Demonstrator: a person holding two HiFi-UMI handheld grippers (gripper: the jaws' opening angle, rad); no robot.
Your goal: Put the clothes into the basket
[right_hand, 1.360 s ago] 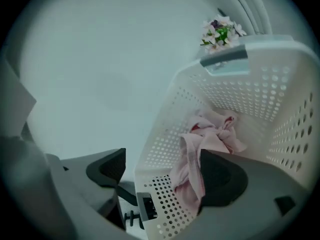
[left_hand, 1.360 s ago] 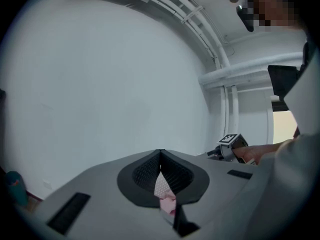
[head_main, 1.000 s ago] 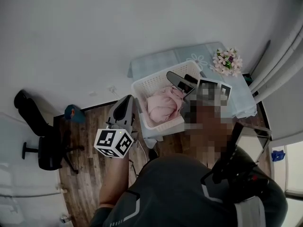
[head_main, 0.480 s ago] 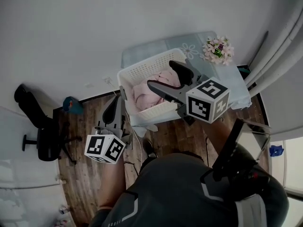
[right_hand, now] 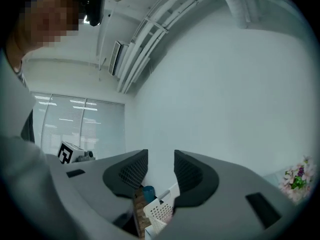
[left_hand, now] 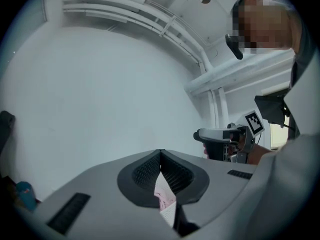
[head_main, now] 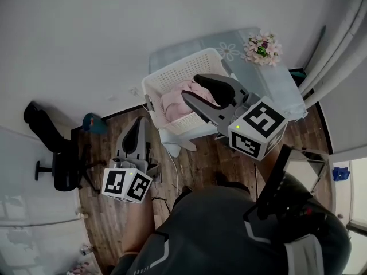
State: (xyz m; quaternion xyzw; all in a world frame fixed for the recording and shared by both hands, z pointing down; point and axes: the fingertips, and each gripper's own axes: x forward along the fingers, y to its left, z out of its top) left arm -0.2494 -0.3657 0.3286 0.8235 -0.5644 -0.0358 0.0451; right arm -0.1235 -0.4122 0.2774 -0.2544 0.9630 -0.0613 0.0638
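Observation:
A white basket [head_main: 172, 76] stands on a table and holds a heap of pink clothes [head_main: 175, 103]. My right gripper [head_main: 190, 88] hovers level over the basket's near side. Its jaws have just been closing, and a gap remains with nothing between them. In the right gripper view the basket [right_hand: 160, 211] shows low, past the right gripper [right_hand: 161, 156]. My left gripper [head_main: 139, 121] is off the basket's left corner, over the wood floor, shut and empty. In the left gripper view the left gripper [left_hand: 160, 153] has its pads meeting at the tip.
The table's pale blue cloth [head_main: 275, 85] carries a bunch of flowers [head_main: 261, 46] at its far right corner. A black office chair [head_main: 54, 159] stands on the wood floor at left. A small blue object [head_main: 93, 122] lies by the wall.
The right gripper has lifted out of the basket toward me and rolled, and its jaws have narrowed from wide open. The left gripper has drawn back from the basket, down and left in the head view.

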